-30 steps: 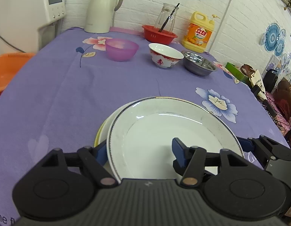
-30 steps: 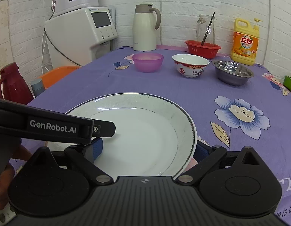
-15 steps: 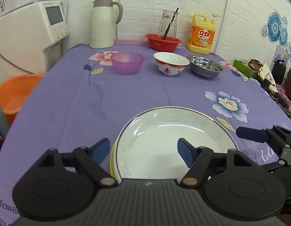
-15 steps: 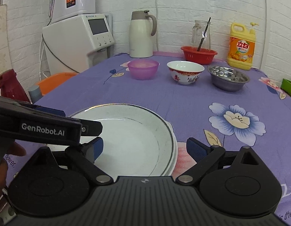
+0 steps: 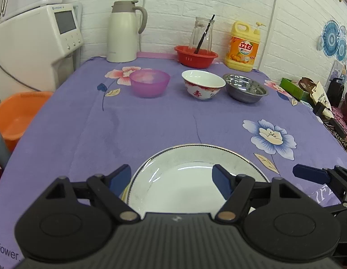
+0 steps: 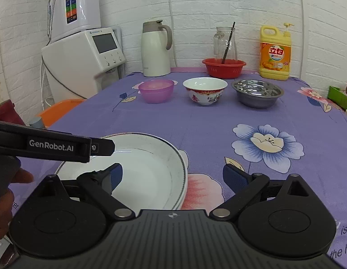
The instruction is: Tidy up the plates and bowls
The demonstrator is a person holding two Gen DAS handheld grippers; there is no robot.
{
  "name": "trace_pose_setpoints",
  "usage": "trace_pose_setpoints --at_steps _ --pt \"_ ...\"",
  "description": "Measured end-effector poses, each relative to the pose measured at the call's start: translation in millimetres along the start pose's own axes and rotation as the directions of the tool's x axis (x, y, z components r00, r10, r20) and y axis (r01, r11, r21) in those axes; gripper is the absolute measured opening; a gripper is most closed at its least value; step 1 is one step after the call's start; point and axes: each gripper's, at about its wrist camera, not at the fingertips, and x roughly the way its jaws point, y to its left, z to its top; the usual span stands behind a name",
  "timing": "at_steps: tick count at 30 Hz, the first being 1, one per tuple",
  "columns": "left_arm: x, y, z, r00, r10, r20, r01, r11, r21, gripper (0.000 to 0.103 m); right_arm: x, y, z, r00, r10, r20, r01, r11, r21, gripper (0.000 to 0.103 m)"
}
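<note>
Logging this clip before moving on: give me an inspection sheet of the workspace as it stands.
Surface: purple floral tablecloth.
Job's things: stacked plates near edge; purple bowl, red-patterned bowl, steel bowl in a row.
Clutter: thermos, red basket holding glass jar, detergent bottle.
Grippers: left gripper and right gripper, jaws open, empty.
Cables: grey cable by dispenser.
Surroundings: water dispenser, orange basin, white brick wall.

Floral purple tablecloth [image 5: 151,123] under dishes

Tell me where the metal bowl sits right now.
In both wrist views the metal bowl stands at the far right of the table, last in the row after the purple bowl and the white bowl, just in front of the yellow soap bottle.
</note>
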Motion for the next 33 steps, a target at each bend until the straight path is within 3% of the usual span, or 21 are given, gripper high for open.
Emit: trace_pose_setpoints --at_steps 14,33 --pt "6.6 -19.3 5.8 1.000 0.007 -0.012 -0.006 0.999 0.038 0.072 -6.7 -40.2 2.6 0.999 -0.026 0.031 0.022 0.992 0.123 0.103" --pt "35.4 -40.2 17.0 0.998 -0.038 -0.050 0.040 0.998 0.042 0.073 9.5 -89.8 -5.1 0.998 -0.052 -0.019 0.056 0.963 0.262 0.103"
